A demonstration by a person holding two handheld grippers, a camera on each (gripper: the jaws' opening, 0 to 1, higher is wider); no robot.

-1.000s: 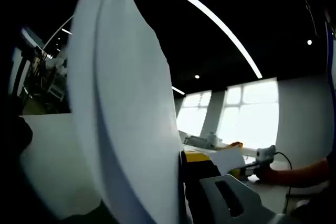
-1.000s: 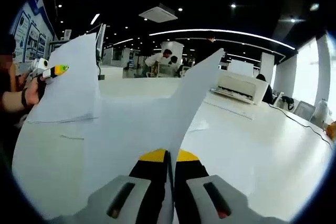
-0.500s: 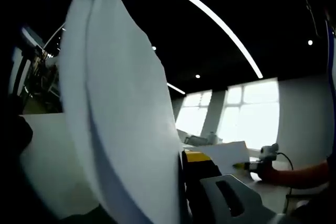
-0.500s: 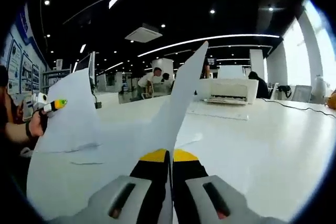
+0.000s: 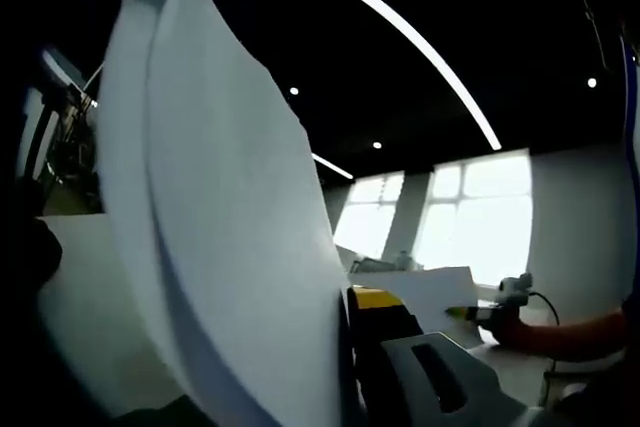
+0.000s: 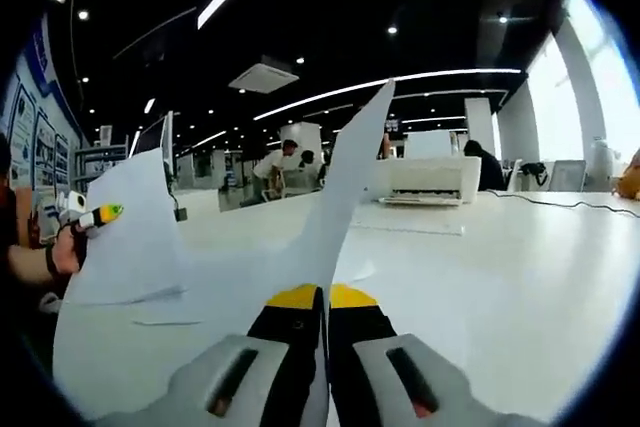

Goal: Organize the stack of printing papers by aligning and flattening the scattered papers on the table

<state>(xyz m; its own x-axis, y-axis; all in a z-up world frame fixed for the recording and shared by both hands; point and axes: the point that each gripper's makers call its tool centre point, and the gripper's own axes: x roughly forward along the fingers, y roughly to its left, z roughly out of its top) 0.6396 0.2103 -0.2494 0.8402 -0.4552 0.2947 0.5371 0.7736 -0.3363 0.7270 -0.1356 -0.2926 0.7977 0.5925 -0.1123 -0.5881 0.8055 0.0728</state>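
Two white printing sheets point(image 5: 220, 237) stand upright in the left gripper view, bowed and close to the lens. My left gripper point(image 5: 348, 299) is shut on their lower edge, one yellow-tipped jaw showing beside them. In the right gripper view my right gripper point(image 6: 322, 297) is shut on another white sheet point(image 6: 345, 187) that rises edge-on to a point. To its left the left gripper point(image 6: 95, 215), held in a hand, keeps its sheets point(image 6: 130, 242) above the white table point(image 6: 500, 287). Across the left gripper view, the right gripper point(image 5: 490, 311) holds its sheet point(image 5: 430, 292) low.
A white printer point(image 6: 430, 179) sits on the far side of the table, a flat sheet point(image 6: 405, 219) lying in front of it. A cable point(image 6: 560, 203) trails along the table at the right. People stand by desks in the background point(image 6: 275, 162). Bright windows point(image 5: 470, 212) line one wall.
The sheets in my left gripper have leaned a little further left. The right view has tilted, so the table looks flatter. Both grippers stay shut on their paper.
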